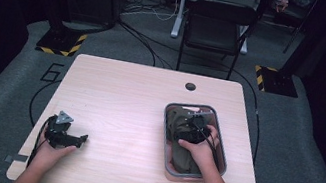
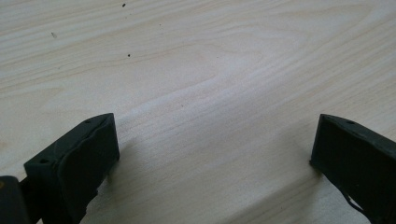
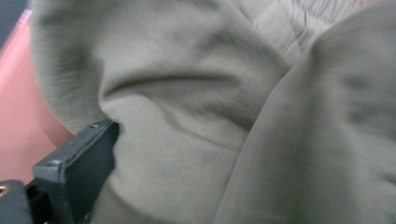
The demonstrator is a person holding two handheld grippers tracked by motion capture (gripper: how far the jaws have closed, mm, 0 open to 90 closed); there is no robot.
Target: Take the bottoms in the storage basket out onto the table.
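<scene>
Down in the grey-rimmed bin (image 1: 224, 150) at the right side of the table (image 1: 138, 102), the right gripper (image 1: 194, 130) is pressed into a bundle of olive-green cloth (image 3: 224, 121). One of its fingers (image 3: 77, 163) shows against the fabric; the other is buried under a fold, so I cannot tell whether they are apart or clamped on the cloth.

The left gripper (image 1: 72, 139) rests near the table's left front, its fingers (image 2: 74, 163) spread wide apart over bare wood.

The risk from here, as I judge it: the cloth is soft and bunched, so a pinch might catch only a thin fold and slip out on lifting — or the garment could drag the light bin along with it.

The table is pale wood grain with a cable hole at its far edge. Beyond it — grey carpet, a black chair (image 1: 215, 27), trailing cables and dark surroundings.
</scene>
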